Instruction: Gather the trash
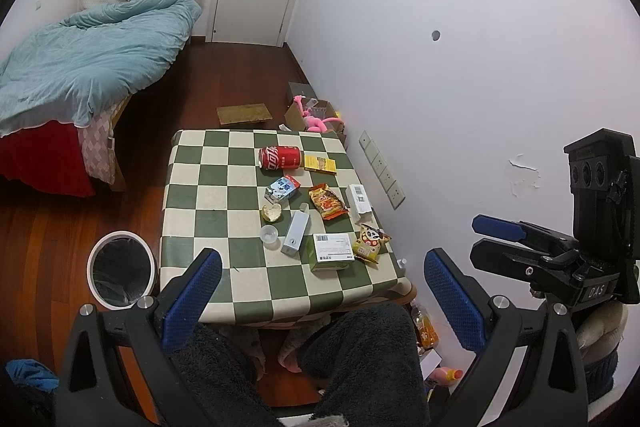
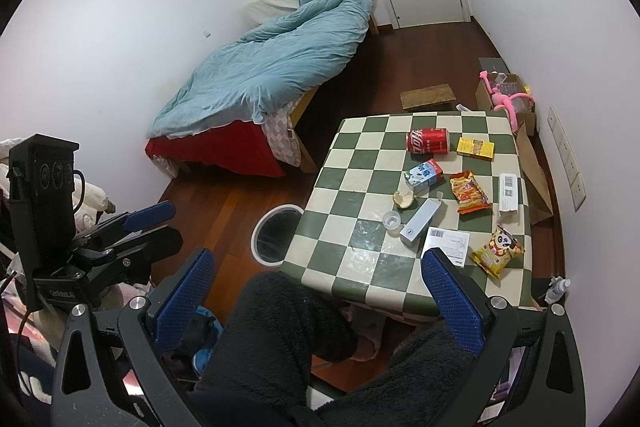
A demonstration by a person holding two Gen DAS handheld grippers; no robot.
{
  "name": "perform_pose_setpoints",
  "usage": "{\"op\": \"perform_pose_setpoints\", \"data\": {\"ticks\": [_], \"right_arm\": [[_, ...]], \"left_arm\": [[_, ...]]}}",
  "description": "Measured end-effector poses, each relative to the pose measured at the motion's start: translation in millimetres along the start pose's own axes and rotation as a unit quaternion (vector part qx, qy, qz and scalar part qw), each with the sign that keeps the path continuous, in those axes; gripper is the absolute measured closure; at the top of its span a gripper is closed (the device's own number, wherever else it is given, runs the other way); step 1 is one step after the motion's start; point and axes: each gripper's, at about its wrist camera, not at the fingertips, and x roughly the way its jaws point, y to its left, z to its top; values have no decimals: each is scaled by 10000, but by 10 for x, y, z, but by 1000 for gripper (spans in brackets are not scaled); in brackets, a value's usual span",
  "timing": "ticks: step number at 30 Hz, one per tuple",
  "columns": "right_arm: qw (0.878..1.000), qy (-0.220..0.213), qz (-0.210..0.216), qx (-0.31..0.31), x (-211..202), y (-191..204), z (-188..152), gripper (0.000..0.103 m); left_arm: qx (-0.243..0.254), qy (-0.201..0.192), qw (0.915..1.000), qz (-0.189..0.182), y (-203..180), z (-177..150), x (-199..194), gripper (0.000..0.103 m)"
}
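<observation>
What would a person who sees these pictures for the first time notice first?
The eye goes first to the green and white checkered table strewn with litter, above all the red cola can lying on its side near the far edge and the bright snack packets to the right. Next comes the white-rimmed trash bin on the wooden floor at the table's left. Behind it, a bed with a rumpled blue duvet fills the far left corner.

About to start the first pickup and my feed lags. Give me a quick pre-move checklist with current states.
1. Left gripper open, holding nothing: ok.
2. Right gripper open, holding nothing: ok.
3. Trash bin open-topped beside the table: ok.
4. Bin has spare room: cannot tell, only the dark liner shows.
5. Red can lies on its side, unobstructed: ok.
6. Clear cup empty: cannot tell.
</observation>
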Motion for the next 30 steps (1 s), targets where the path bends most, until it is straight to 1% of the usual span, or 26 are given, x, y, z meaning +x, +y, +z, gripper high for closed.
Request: {"op": "perform_pose_setpoints", "data": {"ticks": [9, 12, 14, 15, 16, 17, 18, 19, 20, 21, 22, 23, 24, 25, 26, 27, 30], "right_arm": [[10000, -20, 19, 16, -9, 18, 4, 0], [9998, -78, -51, 163, 16, -15, 18, 0], [9987, -167, -288, 378, 91, -142, 22, 0], [9982, -194, -349, 456, 115, -203, -56, 0], [9963, -216, -487, 677, 195, -351, -83, 0], [9944, -201, -573, 868, 273, -470, -96, 0], [9924, -177, -649, 1034, 354, -594, -117, 0], [9902, -153, -738, 1177, 434, -720, -146, 0], [9857, -89, -937, 1395, 579, -912, -177, 0], [9820, -45, -1086, 1542, 684, -1058, -197, 0], [9781, -3, -1225, 1684, 784, -1207, -226, 0], [9713, 74, -1383, 1933, 943, -1442, -257, 0], [9666, 127, -1484, 2087, 1057, -1605, -282, 0], [9593, 210, -1641, 2289, 1191, -1802, -314, 0], [9539, 286, -1713, 2447, 1299, -1955, -355, 1], [9489, 351, -1734, 2614, 1421, -2134, -399, 2], [9296, 595, -1824, 3147, 1830, -2616, -507, 6]], "left_arm": [[-1, 2, 10000, 4, 12, -3, -3, 0], [-7, -6, 10000, 37, 23, 3, 3, 0], [-32, -25, 9993, 366, 50, 27, 122, 0], [-38, -12, 9989, 467, 77, 26, 171, 0], [-58, 32, 9975, 709, 117, 31, 311, 0], [-78, 72, 9961, 875, 153, 32, 421, 0], [-107, 140, 9932, 1154, 220, 24, 629, 0], [-121, 191, 9913, 1299, 263, 21, 756, 0], [-149, 308, 9885, 1476, 329, 16, 960, 0], [-156, 371, 9873, 1539, 368, -6, 1065, 0], [-176, 505, 9848, 1653, 441, -20, 1276, 0], [-189, 616, 9827, 1736, 480, -32, 1424, 0], [-199, 755, 9803, 1813, 527, -46, 1612, 0], [-222, 918, 9783, 1843, 578, -54, 1841, 0], [-240, 1020, 9767, 1873, 626, -85, 1977, 0], [-248, 1206, 9741, 1896, 667, -92, 2237, 0], [-200, 1531, 9706, 1848, 707, -109, 2700, 0]]}}
